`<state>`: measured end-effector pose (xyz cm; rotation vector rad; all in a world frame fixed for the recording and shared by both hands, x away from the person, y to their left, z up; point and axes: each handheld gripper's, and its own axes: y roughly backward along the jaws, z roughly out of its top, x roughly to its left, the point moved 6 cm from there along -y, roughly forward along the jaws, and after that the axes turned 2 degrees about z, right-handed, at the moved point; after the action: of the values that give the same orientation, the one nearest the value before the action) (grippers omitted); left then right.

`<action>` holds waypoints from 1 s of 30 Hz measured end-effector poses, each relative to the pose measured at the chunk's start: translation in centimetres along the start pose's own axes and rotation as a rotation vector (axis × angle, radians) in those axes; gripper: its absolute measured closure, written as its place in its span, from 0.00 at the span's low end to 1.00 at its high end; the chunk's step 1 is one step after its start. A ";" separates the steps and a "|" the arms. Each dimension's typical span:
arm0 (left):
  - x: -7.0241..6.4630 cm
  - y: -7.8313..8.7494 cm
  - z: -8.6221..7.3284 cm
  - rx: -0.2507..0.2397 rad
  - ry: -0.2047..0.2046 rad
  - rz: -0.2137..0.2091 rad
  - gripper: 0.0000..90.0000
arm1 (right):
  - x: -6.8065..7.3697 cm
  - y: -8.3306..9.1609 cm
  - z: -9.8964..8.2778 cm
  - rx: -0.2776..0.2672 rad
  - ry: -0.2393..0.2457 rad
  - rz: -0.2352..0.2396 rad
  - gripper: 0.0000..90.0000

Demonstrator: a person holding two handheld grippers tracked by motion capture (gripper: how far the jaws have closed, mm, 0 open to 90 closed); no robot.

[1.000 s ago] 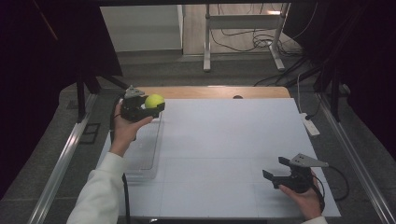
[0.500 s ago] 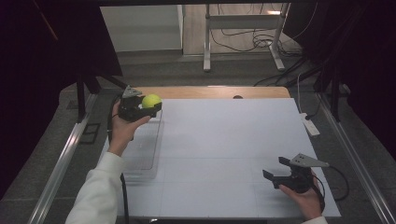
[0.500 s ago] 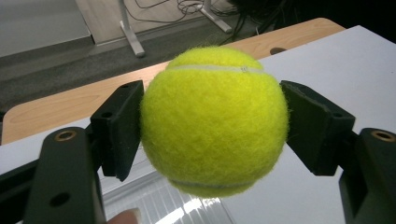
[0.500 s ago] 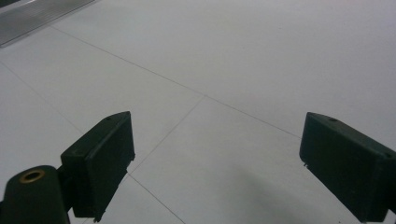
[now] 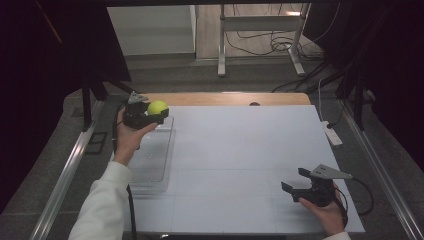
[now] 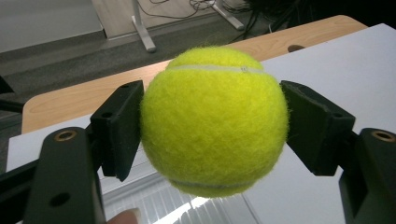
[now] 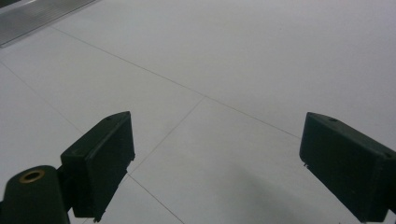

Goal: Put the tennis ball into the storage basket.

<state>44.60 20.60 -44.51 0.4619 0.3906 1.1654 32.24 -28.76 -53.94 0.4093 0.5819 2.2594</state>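
1. Clearly, the left tool [image 5: 150, 114] was clenched on a tennis ball [image 5: 158, 107], at the upper left of the high view. In the left gripper view the two black pads pressed the tennis ball [image 6: 214, 121] at its widest line, one on each side. I judged that grip to be chosen so that the round, fuzzy ball could not roll out.

2. The ball was held up in the air, above the far end of a clear plastic tray [image 5: 150, 172] that lay along the left edge of the white bench [image 5: 240, 150]. The ball touched neither tray nor bench. I judged the tray's raised rim to be there to stop a ball from rolling away.

3. The right tool [image 5: 296, 187] rested at the lower right of the high view, well apart from the ball. In the right gripper view its jaws stood wide apart over bare bench [image 7: 224, 70], grasping nothing. It seemed parked out of the way, since one tool was enough for the ball.

4. Counted: one tennis ball, one tray, two tools, two hands, one bench. A small white object [image 5: 332, 134] lay at the right edge of the bench; I could not tell what it was.
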 end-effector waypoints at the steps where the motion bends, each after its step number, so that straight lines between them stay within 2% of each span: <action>1: 0.2 0.0 0.0 0.000 0.002 0.003 0.30 | 0.0 0.0 0.0 0.001 0.000 0.000 0.11; 19: 2.2 0.2 -0.4 0.011 0.033 0.049 0.30 | 0.0 -0.1 0.0 0.005 -0.002 -0.002 0.11; 30: 3.8 -0.1 -1.4 0.042 0.055 0.090 0.30 | 0.0 -0.1 -0.1 0.005 -0.003 -0.004 0.12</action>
<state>45.29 24.34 -45.91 0.4893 0.4462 1.2607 32.31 -28.73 -54.06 0.4133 0.5868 2.2540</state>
